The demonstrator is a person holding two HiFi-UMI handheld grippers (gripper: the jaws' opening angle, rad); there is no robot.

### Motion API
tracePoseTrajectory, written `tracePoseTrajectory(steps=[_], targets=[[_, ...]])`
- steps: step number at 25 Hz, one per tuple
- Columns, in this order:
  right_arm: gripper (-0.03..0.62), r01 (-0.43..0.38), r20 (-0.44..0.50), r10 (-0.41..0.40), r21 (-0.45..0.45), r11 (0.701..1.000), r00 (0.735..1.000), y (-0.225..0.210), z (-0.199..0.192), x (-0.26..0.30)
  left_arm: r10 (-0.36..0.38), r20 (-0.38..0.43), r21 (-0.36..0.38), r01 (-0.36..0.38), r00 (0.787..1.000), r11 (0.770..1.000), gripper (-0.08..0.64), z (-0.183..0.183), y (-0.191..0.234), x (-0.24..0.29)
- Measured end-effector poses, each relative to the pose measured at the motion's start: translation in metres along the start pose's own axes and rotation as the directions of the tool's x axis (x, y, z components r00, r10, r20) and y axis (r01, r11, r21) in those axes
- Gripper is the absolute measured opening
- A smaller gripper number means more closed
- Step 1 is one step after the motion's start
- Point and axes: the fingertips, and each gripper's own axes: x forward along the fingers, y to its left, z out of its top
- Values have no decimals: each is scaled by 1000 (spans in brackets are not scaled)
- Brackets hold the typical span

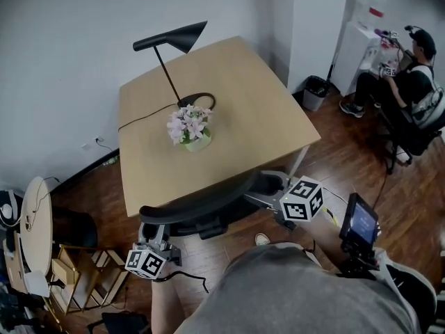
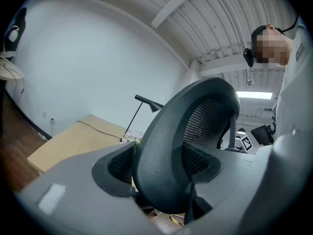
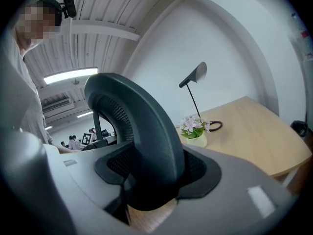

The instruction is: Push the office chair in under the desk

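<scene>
We see the wooden desk (image 1: 243, 103) filling the head view toward 12 o'clock. The office chair (image 1: 201, 204) stands at the desk's 6 o'clock edge, with its dark curved backrest just overlapping the tabletop. A black lamp (image 1: 170, 44) stands on the desk near 11 o'clock. The left gripper (image 1: 154, 234) is clamped on the backrest's rim at its 8 o'clock end. The right gripper (image 1: 268, 190) is clamped on the rim at the 2 o'clock end. A small pot of pink flowers (image 1: 189, 127) sits just beside the lamp's base.
</scene>
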Motion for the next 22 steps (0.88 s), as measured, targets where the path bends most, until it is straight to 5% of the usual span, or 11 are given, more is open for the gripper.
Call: tracePoseTrajectory(steps=[6,12,17,22], targets=[[303,44,-15,-46,-111,993,999,-10,10,0,64,27,39,-65,998,997,319,9,4,-5],[307,133,37,-130,-127,983,991,-20,17,-25,115,65,49,-118,991,992,324,11,-3,-30],[306,242,100,-232,-113,964,968,-16,15,-50,112,51,27,-113,992,993,296,-2,-19,-55],[265,256,113,-242,-132,958,964,32,-4,-68,56,16,1,-56,998,998,221,-20,-43,-87]])
